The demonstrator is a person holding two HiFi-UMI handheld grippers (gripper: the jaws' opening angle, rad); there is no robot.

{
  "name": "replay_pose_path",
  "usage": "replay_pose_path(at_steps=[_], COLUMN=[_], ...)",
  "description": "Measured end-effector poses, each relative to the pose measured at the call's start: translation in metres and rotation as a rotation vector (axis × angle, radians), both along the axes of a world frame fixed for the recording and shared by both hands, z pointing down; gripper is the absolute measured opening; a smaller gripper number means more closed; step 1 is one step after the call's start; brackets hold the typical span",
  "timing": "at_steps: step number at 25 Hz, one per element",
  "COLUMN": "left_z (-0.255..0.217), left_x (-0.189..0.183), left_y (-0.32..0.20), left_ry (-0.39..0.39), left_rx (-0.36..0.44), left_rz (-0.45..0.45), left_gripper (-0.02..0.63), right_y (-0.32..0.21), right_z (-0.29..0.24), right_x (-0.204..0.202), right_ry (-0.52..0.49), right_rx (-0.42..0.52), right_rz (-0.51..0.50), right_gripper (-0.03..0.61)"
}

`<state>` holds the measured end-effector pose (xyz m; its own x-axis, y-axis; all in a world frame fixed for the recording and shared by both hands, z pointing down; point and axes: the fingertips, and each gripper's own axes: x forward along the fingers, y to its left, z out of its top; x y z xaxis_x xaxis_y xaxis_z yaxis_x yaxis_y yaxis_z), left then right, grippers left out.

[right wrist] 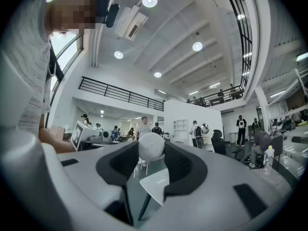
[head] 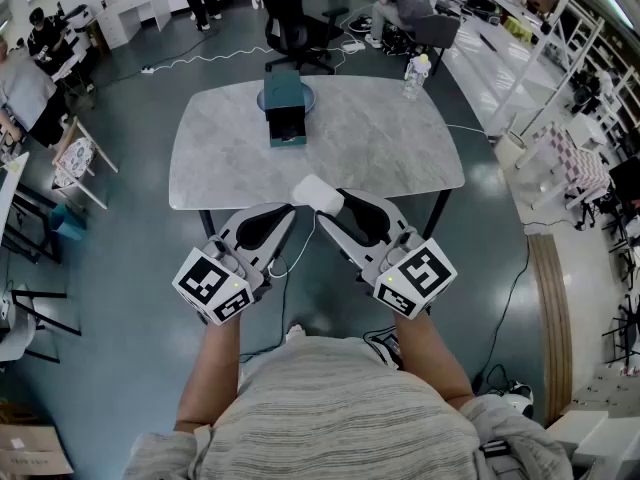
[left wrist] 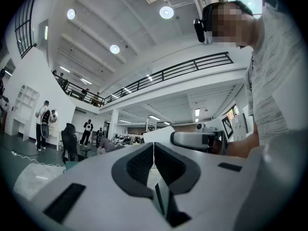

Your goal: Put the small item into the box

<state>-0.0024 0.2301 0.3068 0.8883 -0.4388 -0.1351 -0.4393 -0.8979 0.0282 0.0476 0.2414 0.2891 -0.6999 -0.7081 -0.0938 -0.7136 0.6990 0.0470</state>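
A teal box (head: pixel 284 98) stands at the far side of the grey marble table (head: pixel 390 148), with a dark open compartment (head: pixel 287 127) on its near side. The small item (head: pixel 316 192) is white and rounded. My right gripper (head: pixel 323 201) is shut on it above the table's near edge. In the right gripper view the item (right wrist: pixel 151 146) sits pinched between the dark pads (right wrist: pixel 179 163). My left gripper (head: pixel 291 209) hangs just left of it, shut and empty; in the left gripper view its pads (left wrist: pixel 144 161) touch, with the right gripper (left wrist: pixel 197 139) beside it.
A water bottle (head: pixel 416 75) stands at the table's far right corner. A black office chair (head: pixel 293 20) is behind the table, and a stool (head: pixel 76 158) stands to the left. A cable (head: pixel 508 298) runs over the floor at the right. People sit and stand in the background.
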Motion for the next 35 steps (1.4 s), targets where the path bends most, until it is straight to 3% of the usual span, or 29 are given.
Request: replay_pose_path(at_steps=[15, 25, 35], left_z=[0.003, 0.005, 0.016], left_x=[-0.007, -0.036, -0.030], left_y=[-0.016, -0.042, -0.063], left_ry=[0.003, 0.014, 0.023], left_rx=[-0.007, 0.000, -0.021], left_rz=[0.000, 0.001, 0.044], left_gripper=[0.025, 0.025, 0.025], right_y=[-0.015, -0.041, -0.059], right_z=[0.003, -0.002, 0.010], right_x=[-0.014, -0.037, -0.039], right_ry=[0.012, -0.005, 0.005], right_rx=[-0.004, 0.011, -0.012], right_rz=[-0.010, 0.010, 0.036], right_gripper=[0.181, 0.183, 0.181])
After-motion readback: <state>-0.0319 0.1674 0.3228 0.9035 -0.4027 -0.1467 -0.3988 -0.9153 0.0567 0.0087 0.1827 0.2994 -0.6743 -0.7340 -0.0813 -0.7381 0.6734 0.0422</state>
